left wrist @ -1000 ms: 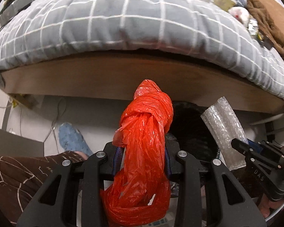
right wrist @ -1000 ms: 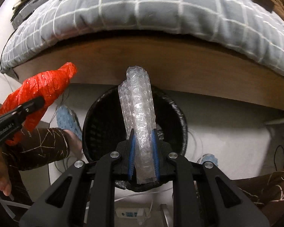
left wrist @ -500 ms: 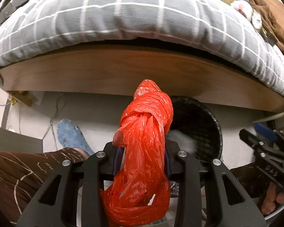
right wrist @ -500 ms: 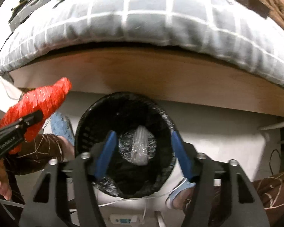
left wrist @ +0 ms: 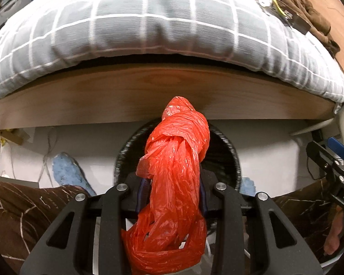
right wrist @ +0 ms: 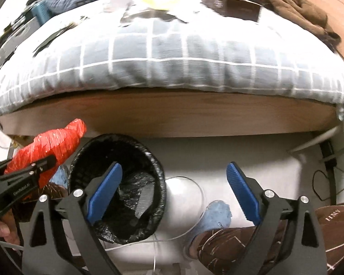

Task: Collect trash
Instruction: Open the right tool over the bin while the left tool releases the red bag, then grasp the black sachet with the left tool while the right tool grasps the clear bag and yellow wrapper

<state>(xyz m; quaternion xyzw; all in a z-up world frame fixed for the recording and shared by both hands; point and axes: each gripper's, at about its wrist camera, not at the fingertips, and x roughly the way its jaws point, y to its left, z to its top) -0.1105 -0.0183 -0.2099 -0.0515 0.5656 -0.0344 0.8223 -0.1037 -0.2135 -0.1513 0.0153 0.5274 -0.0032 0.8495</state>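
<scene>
My left gripper (left wrist: 173,183) is shut on a knotted red plastic bag (left wrist: 175,178) and holds it upright above the black mesh bin (left wrist: 229,151) on the floor. In the right wrist view the red bag (right wrist: 50,146) is at the left, beside the bin (right wrist: 80,160). My right gripper (right wrist: 174,190) is open and empty, to the right of the bin's mouth. A roll of bubble wrap (right wrist: 145,198) lies inside the bin on its black liner. The right gripper also shows in the left wrist view (left wrist: 332,167) at the right edge.
A bed with a grey checked duvet (left wrist: 149,27) and wooden side board (left wrist: 149,96) stands just behind the bin. Papers, wrappers and a brown cloth (right wrist: 293,6) lie on the bed. The person's legs and blue slippers (right wrist: 215,215) flank the bin. Cables lie on the floor.
My right gripper opened, dropped the bubble wrap into the bin, and moved right. My left gripper carried the red bag right, over the bin.
</scene>
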